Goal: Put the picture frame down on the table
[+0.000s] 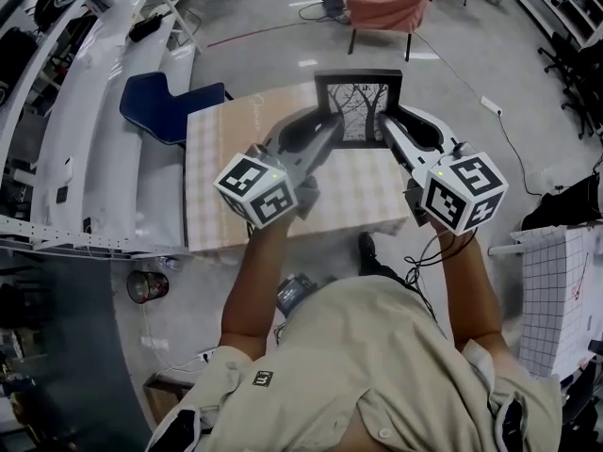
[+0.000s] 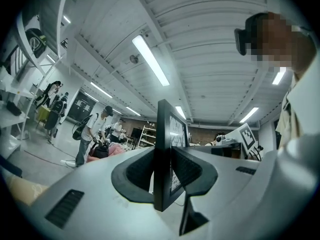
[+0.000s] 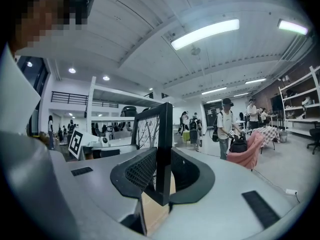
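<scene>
Over the table (image 1: 217,177), upper centre, our left gripper (image 1: 334,126) and right gripper (image 1: 385,126) clamp the picture frame (image 1: 359,102), lower corners seemingly hidden.

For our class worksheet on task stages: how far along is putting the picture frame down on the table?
Done: the picture frame is picked up, clamped at its side edges by the left gripper and right gripper. In hand: it is held upright over the table. Left: lowering it onto the table and letting go.
</scene>
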Action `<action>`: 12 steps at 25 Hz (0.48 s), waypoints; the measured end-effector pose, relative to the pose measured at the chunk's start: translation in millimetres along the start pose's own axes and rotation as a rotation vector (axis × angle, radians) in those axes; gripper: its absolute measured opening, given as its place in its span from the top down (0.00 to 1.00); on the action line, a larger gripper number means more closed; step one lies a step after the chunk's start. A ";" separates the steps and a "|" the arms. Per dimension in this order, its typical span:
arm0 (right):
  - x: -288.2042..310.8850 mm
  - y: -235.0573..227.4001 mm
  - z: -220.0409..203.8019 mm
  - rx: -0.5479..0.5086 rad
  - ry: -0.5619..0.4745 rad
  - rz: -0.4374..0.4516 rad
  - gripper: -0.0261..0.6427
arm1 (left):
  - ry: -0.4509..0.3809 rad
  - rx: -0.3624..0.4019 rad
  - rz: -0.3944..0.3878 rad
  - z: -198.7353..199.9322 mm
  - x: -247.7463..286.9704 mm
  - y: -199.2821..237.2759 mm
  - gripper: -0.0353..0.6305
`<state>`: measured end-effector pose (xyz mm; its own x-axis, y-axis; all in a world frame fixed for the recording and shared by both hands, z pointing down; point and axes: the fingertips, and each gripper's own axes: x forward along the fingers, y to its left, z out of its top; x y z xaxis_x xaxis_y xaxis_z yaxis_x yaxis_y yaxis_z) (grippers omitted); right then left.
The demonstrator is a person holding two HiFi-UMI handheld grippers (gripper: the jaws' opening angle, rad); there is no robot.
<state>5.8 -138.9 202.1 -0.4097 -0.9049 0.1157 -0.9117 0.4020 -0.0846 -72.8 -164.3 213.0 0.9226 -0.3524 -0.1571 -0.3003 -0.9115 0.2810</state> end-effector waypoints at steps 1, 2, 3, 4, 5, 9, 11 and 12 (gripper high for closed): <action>5.1 -4.0 2.7 0.001 0.001 0.007 0.83 | 0.001 -0.002 0.006 2.3 3.8 4.8 0.79; 9.3 -8.1 4.5 0.003 0.001 0.013 0.83 | 0.003 -0.002 0.012 3.7 7.7 9.1 0.79; 12.1 -11.9 4.5 0.006 0.002 0.019 0.83 | 0.006 -0.001 0.016 3.8 11.2 12.3 0.79; 13.6 -15.3 2.9 0.009 0.003 0.023 0.83 | 0.008 0.002 0.020 2.4 14.1 14.4 0.79; 14.6 -18.8 0.7 0.012 0.003 0.024 0.83 | 0.010 0.003 0.023 0.4 16.8 15.9 0.79; 24.3 -31.9 -1.4 0.019 0.008 0.034 0.83 | 0.016 -0.002 0.038 -3.2 27.4 25.8 0.79; 29.0 -36.3 -3.2 0.023 0.009 0.041 0.83 | 0.019 -0.001 0.046 -4.4 30.7 31.3 0.79; 30.9 -38.4 -4.5 0.024 0.011 0.043 0.83 | 0.019 0.000 0.049 -5.4 32.3 33.4 0.79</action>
<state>28.1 -181.7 213.4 -0.4489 -0.8852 0.1218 -0.8923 0.4369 -0.1137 -51.7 -205.0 222.4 0.9112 -0.3925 -0.1248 -0.3453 -0.8932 0.2880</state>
